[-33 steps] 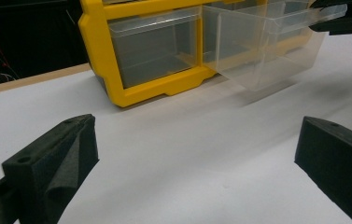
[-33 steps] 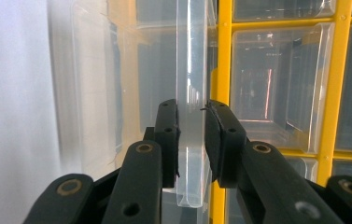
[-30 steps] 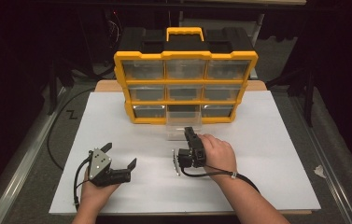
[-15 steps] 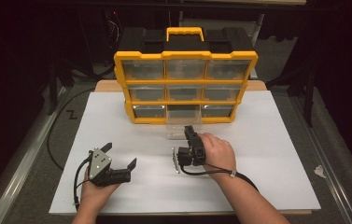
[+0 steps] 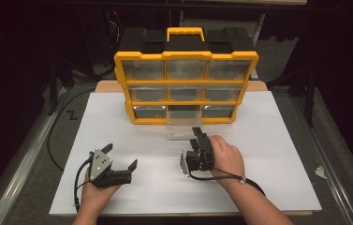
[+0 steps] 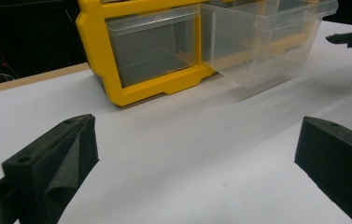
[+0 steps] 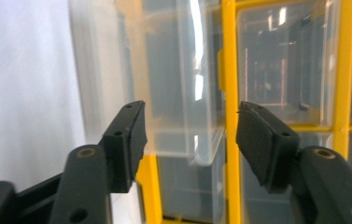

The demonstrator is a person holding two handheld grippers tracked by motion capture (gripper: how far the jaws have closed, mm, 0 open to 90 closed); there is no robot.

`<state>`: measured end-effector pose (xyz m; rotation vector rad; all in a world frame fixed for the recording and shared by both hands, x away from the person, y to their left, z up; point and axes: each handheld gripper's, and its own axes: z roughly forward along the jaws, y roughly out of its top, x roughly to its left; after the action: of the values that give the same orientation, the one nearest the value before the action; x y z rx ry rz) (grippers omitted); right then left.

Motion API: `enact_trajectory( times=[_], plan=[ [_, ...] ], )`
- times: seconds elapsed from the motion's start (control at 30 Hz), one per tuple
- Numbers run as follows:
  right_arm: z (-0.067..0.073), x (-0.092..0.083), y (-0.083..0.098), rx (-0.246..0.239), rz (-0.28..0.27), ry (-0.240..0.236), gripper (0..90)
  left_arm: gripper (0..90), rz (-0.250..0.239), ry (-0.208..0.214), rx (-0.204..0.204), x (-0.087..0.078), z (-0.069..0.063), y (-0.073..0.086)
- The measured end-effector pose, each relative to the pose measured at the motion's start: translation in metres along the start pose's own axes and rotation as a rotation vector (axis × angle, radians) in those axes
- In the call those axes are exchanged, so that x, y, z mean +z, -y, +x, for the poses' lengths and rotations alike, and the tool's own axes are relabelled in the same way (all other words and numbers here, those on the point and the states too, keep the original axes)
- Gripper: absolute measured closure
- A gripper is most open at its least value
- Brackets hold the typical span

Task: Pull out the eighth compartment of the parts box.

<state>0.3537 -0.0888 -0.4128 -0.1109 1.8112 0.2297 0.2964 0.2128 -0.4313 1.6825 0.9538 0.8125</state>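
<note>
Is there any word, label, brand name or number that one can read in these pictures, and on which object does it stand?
None: no readable text on the yellow drawer organizer, its pulled-out clear drawer, the white table, the left gripper or the right gripper.

The big yellow box (image 5: 186,86) blocks the far side. Its clear drawer (image 5: 181,129) sticks out toward the near side. The white table (image 5: 282,154) has open room on the left and right.

White table sheet (image 5: 277,154); black cable (image 5: 55,140) off left edge; crumpled scrap (image 5: 320,172) right.
</note>
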Motion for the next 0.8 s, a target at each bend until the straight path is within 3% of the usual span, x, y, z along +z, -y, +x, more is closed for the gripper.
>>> enact_trajectory(
  times=[0.53,0.8],
  plan=[
    [0.019,-0.012,0.048,0.018,0.053,-0.021,34.9,0.4,0.010,-0.005,0.012,-0.001,-0.001,0.001],
    [0.020,-0.020,0.074,0.025,0.096,-0.014,34.3,0.4,0.014,-0.010,0.014,-0.001,0.000,0.001]
  ],
)
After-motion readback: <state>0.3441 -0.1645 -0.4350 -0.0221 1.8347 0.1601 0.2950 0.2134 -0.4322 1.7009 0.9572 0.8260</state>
